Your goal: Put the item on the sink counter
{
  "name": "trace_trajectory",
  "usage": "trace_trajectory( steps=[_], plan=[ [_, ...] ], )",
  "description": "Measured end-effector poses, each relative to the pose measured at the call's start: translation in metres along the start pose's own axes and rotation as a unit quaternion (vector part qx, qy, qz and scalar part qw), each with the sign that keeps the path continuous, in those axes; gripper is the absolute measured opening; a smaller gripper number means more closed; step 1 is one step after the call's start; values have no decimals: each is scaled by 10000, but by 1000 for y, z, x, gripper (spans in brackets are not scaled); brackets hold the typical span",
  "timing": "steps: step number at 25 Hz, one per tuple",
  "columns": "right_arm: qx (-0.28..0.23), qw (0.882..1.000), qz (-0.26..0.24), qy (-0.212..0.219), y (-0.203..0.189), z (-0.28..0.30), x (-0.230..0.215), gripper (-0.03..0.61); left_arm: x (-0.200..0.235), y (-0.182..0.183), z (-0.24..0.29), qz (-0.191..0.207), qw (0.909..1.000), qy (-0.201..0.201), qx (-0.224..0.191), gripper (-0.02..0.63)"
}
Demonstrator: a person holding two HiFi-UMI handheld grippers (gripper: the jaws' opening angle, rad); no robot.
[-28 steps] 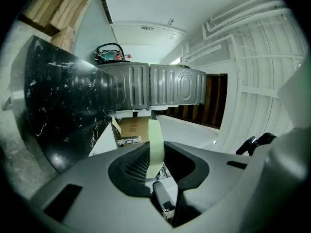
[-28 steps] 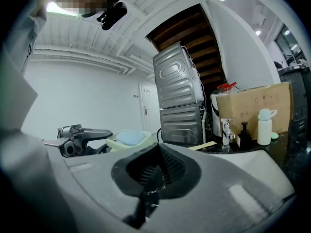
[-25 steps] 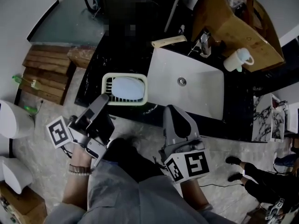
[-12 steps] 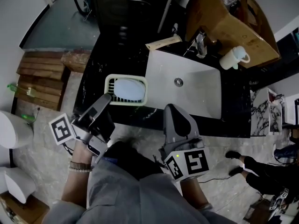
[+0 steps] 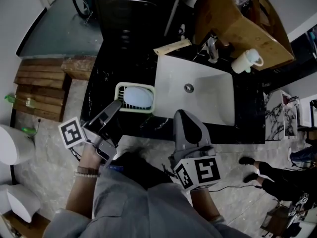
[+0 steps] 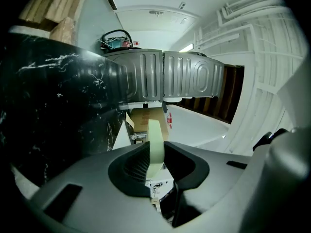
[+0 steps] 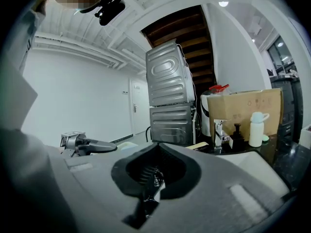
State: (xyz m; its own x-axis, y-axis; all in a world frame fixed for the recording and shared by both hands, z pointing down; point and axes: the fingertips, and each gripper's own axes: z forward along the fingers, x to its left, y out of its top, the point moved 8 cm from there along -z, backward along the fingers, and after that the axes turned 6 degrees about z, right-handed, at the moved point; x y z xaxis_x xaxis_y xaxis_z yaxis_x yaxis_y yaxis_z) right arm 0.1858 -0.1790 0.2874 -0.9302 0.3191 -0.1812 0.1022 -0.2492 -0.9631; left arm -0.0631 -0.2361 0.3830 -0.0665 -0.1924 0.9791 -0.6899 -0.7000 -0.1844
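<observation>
Our left gripper is clamped on the near rim of the pale green soap dish; its own view shows the rim pinched edge-on between the jaws. Dish holds a pale blue soap and sits over the black counter, just left of the white sink. We can't tell whether it's touching down. Our right gripper has its jaws together, empty, near the counter's front edge

Right gripper jaws together, faucet beyond
</observation>
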Motion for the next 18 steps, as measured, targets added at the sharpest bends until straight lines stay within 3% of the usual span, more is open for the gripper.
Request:
trace_trajectory(
  steps=[18],
  plan=[
    [711, 9942, -773, -218, -50, 35, 20, -3, 47, 14, 2, -224, 9986, 445, 195, 89]
  ],
)
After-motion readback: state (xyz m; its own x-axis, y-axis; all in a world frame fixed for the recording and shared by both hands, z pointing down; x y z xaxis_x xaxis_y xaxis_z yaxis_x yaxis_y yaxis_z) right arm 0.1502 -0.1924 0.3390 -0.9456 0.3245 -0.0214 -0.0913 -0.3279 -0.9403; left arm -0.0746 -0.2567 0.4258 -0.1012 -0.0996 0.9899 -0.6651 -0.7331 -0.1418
